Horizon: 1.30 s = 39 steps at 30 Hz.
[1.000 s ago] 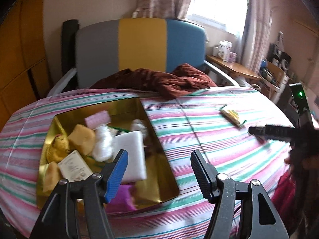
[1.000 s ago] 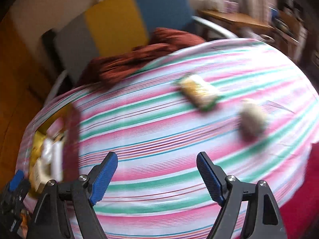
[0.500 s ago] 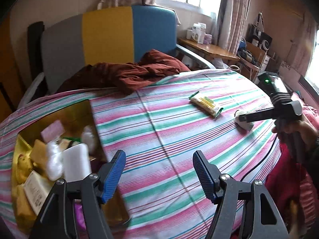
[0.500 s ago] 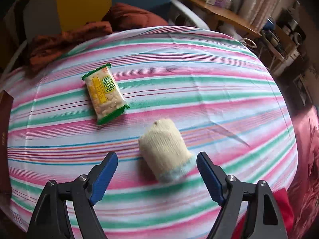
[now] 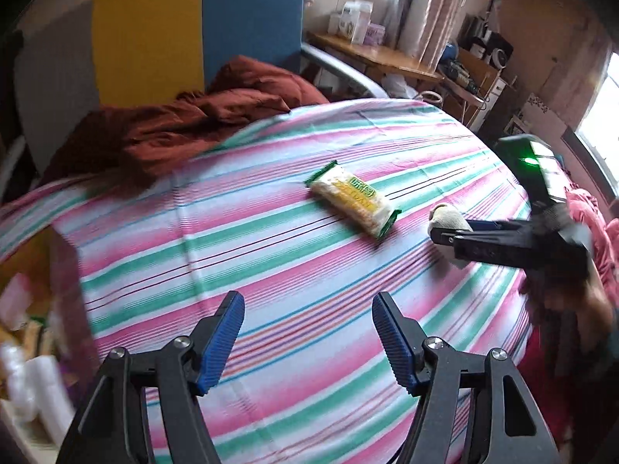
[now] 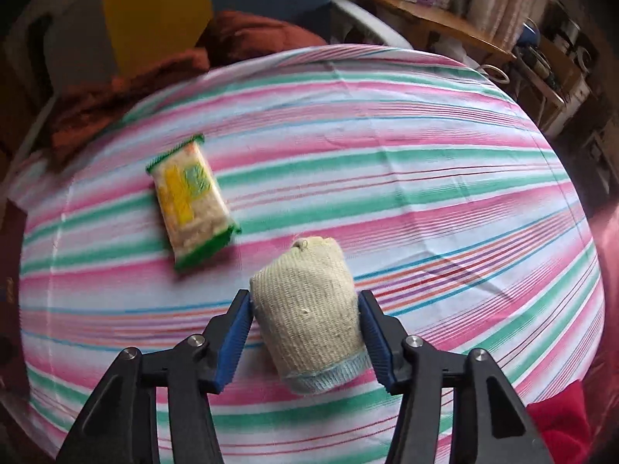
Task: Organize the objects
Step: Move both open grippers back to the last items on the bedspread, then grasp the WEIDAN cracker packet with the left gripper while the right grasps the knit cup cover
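Right gripper (image 6: 305, 332): jaws have just been closing and now clasp the rolled cream sock (image 6: 309, 317) from both sides, blue pads touching its knit on left and right; sock lies on the striped cloth (image 6: 387, 162), pale blue cuff toward the camera, rounded end pointing away; in the left wrist view the same sock (image 5: 448, 214) shows past the tip of the right gripper (image 5: 456, 232), near the cloth's right edge. Left gripper (image 5: 307, 342): jaws parted, nothing between them, hovering over bare striped cloth (image 5: 271, 270). Snack packet (image 5: 354, 199): green-edged, yellow label, lying flat on the cloth, just beside the sock and apart from it; also seen at (image 6: 191, 201). Gold tray (image 5: 23, 255): at the far left edge, blurred, holding white and pink items that cannot be told apart. Rust-red blanket (image 5: 185, 123): heaped at the cloth's far edge, against a grey, yellow and blue chair (image 5: 154, 31).
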Motion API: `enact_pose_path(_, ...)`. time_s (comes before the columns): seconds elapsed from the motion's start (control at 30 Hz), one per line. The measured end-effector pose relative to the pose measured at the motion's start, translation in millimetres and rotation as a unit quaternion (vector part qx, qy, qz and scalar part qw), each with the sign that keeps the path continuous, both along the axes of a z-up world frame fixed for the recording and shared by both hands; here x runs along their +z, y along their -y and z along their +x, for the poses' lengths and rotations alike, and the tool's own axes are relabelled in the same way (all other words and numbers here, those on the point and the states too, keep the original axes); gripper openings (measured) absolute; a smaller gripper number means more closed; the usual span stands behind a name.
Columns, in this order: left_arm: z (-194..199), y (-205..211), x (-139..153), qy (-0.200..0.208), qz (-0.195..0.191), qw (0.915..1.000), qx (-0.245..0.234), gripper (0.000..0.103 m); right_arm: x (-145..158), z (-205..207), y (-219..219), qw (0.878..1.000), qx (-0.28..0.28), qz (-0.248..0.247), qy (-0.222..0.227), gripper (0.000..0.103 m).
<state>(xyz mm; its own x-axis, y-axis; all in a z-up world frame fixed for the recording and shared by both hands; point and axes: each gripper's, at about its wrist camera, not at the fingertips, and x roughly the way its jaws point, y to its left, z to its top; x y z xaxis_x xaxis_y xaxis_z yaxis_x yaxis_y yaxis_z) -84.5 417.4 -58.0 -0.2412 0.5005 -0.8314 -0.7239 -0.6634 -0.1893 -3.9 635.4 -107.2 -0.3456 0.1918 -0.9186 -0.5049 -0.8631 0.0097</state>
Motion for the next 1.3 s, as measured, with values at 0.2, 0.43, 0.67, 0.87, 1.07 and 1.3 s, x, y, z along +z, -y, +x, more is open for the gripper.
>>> enact_pose_path(0.2,-21,-67,-26,0.055,-0.024,0.9981,0.013,0.065,16,18,-19,0.996,-0.06,-0.019,-0.058,0.056)
enact_pose_path(0.43,-52,-121,-46,0.099,-0.03,0.9921,0.07,0.065,23,24,-27,0.992,-0.076,-0.036,-0.097,0.056)
enact_pose_path(0.67,-75,-156,-66,0.12,-0.055,0.9836,0.123,0.073,26,24,-28,0.989,-0.069,-0.048,-0.123,0.056)
enact_pose_path(0.87,-56,-157,-64,0.037,-0.072,0.994,0.073,0.053,21,23,-31,0.988,-0.064,-0.068,-0.123,0.056)
enact_pose_path(1.07,-15,-80,-61,-0.01,-0.068,0.9976,0.0,0.051,21,15,-19,0.988,-0.025,-0.081,-0.126,0.056)
enact_pose_path(1.3,23,42,-56,-0.015,-0.058,0.9977,0.031,0.051,16,-5,11,0.991,0.054,-0.079,-0.097,0.056)
